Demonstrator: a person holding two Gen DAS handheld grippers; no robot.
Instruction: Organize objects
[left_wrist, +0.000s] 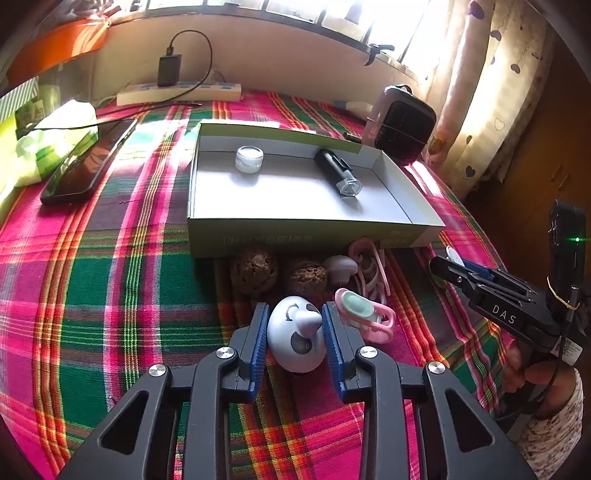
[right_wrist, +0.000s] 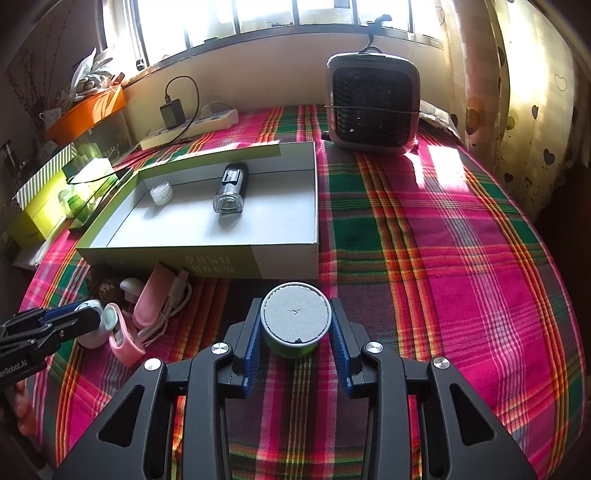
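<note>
On the plaid cloth, my left gripper (left_wrist: 293, 308) is shut on a white rounded toy (left_wrist: 295, 339) with black marks and a small nub; both blue pads press its sides. In the right wrist view, my right gripper (right_wrist: 294, 304) is shut on a green round can (right_wrist: 295, 317) with a grey lid, just in front of the box. The open green-sided box (left_wrist: 314, 236) holds a small white jar (left_wrist: 249, 158) and a black torch-like bottle (left_wrist: 336, 171). In front of the box lie two brown balls (left_wrist: 255, 269), a pink pacifier-like piece (left_wrist: 364, 314) and a pink cable (left_wrist: 369, 273).
A small fan heater (right_wrist: 373, 103) stands behind the box's right corner. A dark phone (left_wrist: 88, 162) and a tissue pack (left_wrist: 48, 144) lie at the left, a power strip (left_wrist: 179, 92) by the wall. A curtain (right_wrist: 524, 110) hangs at the right.
</note>
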